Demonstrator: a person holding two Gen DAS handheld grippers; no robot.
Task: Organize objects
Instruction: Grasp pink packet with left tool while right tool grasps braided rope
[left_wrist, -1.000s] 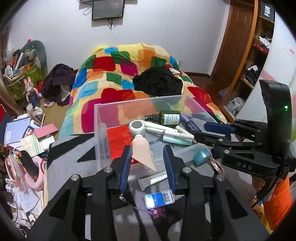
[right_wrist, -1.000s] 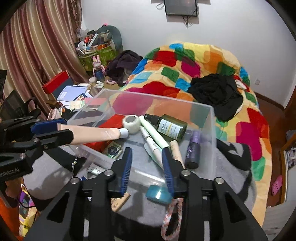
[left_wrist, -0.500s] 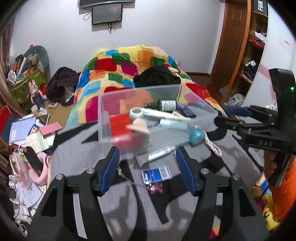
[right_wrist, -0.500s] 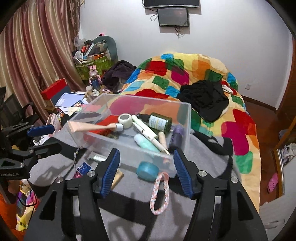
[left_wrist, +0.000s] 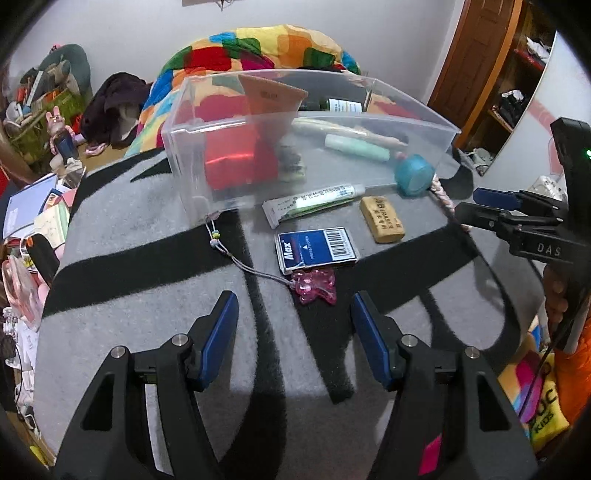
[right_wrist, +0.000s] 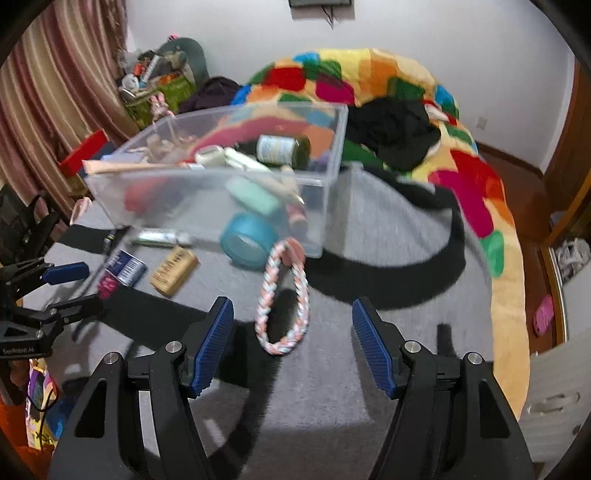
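Observation:
A clear plastic bin (left_wrist: 236, 122) (right_wrist: 207, 184) stands on a grey and black blanket and holds a beige tube (left_wrist: 271, 96), a red packet (left_wrist: 231, 158), a green bottle (right_wrist: 282, 149) and other tubes. In front of it lie a white tube (left_wrist: 314, 201), a tan eraser (left_wrist: 382, 219), a blue card box (left_wrist: 317, 249), a pink charm (left_wrist: 314, 286), a teal tape roll (right_wrist: 247, 242) and a braided rope ring (right_wrist: 282, 299). My left gripper (left_wrist: 291, 325) is open and empty, just short of the charm. My right gripper (right_wrist: 291, 332) is open and empty, around the rope ring's near end.
A bed with a patchwork quilt (right_wrist: 406, 92) and black clothes (right_wrist: 391, 125) lies behind the bin. Cluttered books and bags (left_wrist: 33, 206) sit at the left. A wooden door and shelves (left_wrist: 498, 74) stand at the right.
My left gripper let go of the beige tube, which now lies in the bin, then opened and drew back and down. My right gripper opened and pulled back toward the rope ring.

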